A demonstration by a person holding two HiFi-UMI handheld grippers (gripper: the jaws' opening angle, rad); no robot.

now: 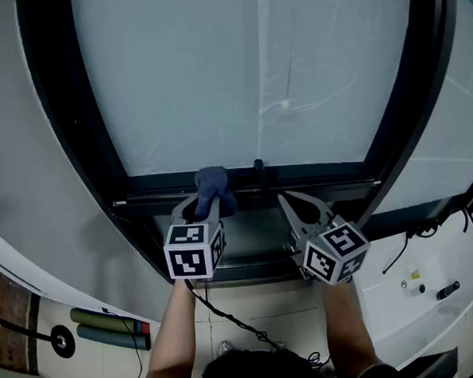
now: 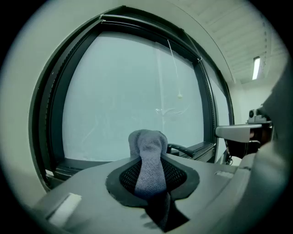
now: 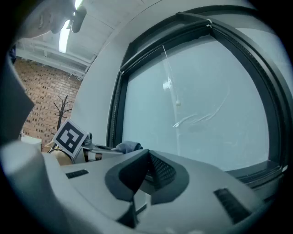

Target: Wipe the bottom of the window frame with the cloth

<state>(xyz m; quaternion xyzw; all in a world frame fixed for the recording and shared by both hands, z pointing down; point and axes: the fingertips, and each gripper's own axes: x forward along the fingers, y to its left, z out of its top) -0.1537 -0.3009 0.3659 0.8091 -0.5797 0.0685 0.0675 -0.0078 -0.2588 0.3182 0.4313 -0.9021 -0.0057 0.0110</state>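
Only a tip of cloth (image 2: 147,151) clear of left gripper (image 1: 208,203) jaws.

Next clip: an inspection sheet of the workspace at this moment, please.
Surface: bottom of window frame, dark, with a handle on it; dirt cannot be told.
Job's things: cloth, blue, bunched, at the frame's bottom rail.
Clutter: nothing seen.
Grippers: left gripper shut on the cloth; right gripper shut, empty, beside it.
Cables: black cable hangs from the left gripper; cord hangs against the glass.
Surroundings: white table at right; green rolls on the floor at left.
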